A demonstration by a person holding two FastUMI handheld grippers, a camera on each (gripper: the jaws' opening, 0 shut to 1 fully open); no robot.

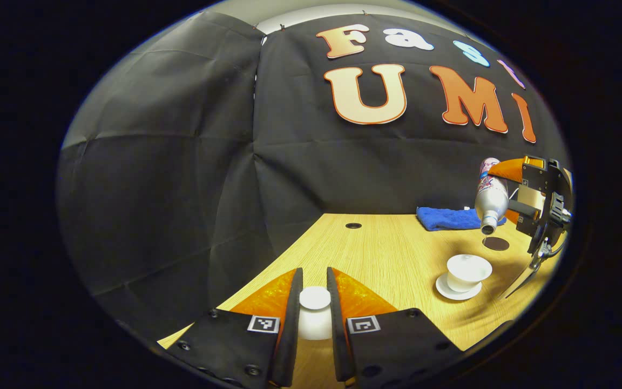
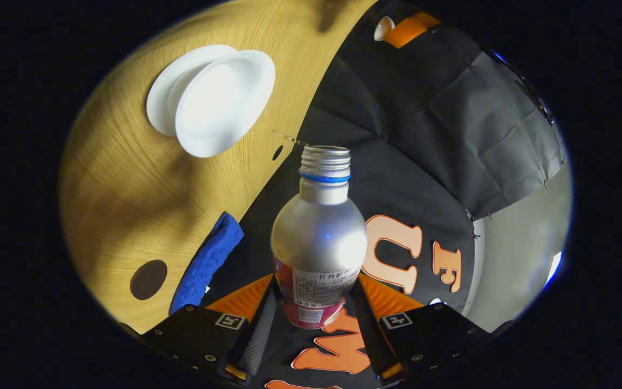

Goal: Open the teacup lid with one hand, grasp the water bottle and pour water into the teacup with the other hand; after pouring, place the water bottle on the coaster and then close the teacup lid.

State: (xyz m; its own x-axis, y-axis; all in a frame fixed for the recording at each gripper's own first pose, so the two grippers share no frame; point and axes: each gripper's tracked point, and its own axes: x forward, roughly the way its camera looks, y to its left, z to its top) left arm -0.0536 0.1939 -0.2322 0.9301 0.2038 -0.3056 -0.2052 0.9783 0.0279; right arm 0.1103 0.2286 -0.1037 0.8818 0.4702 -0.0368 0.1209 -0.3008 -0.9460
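Observation:
My left gripper (image 1: pixel 315 278) is shut on the white teacup lid (image 1: pixel 315 309), holding it low over the wooden table's near left part. In the left gripper view the open white teacup (image 1: pixel 467 271) stands on its saucer (image 1: pixel 451 292) to the right. Above it hangs the silver water bottle (image 1: pixel 491 197), uncapped and tilted mouth-down in my right gripper (image 1: pixel 507 194). In the right gripper view my right gripper (image 2: pixel 317 281) is shut on the bottle (image 2: pixel 319 232). The teacup (image 2: pixel 224 102), its saucer (image 2: pixel 161 102) and the dark round coaster (image 2: pixel 148 279) lie left of it. I see no water stream.
A folded blue cloth (image 1: pixel 448 218) (image 2: pixel 207 263) lies at the table's back edge, close to the coaster (image 1: pixel 495 243). A small round hole (image 1: pixel 353 225) sits in the table (image 1: pixel 392 254) near the black cloth wall. The left gripper with the lid (image 2: pixel 384 27) appears far off in the right gripper view.

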